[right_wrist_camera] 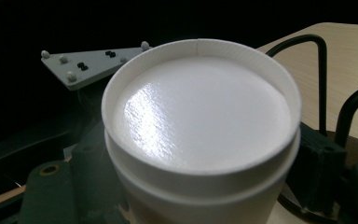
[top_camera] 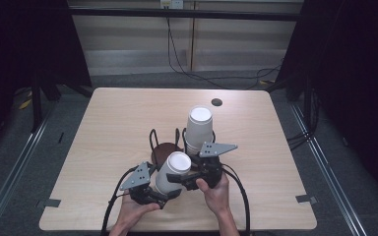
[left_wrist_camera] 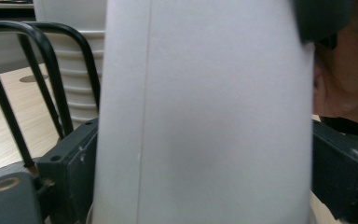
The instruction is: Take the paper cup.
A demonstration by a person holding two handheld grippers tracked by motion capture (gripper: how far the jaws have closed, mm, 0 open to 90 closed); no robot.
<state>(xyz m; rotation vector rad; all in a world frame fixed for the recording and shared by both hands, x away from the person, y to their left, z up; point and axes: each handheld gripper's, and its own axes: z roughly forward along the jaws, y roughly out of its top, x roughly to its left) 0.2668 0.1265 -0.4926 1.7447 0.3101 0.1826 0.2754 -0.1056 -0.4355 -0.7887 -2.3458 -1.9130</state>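
Observation:
A short stack of upside-down white paper cups (top_camera: 175,167) is held tilted just above the table's front middle, with both grippers on it. My left gripper (top_camera: 163,191) is shut on its lower part; in the left gripper view the cup wall (left_wrist_camera: 205,116) spans the space between the two jaws. My right gripper (top_camera: 181,178) is shut on the stack near its top, where the right gripper view shows the top cup's glossy base (right_wrist_camera: 200,107) and a second cup's rim (right_wrist_camera: 205,186) just below. A taller stack of inverted cups (top_camera: 198,129) stands behind.
A black wire rack (top_camera: 165,147) with a round brown base stands right behind the held cups, its loops (left_wrist_camera: 42,88) close to my left jaw. A dark round hole (top_camera: 216,102) lies near the table's far edge. Bare tabletop (top_camera: 108,128) lies on the left.

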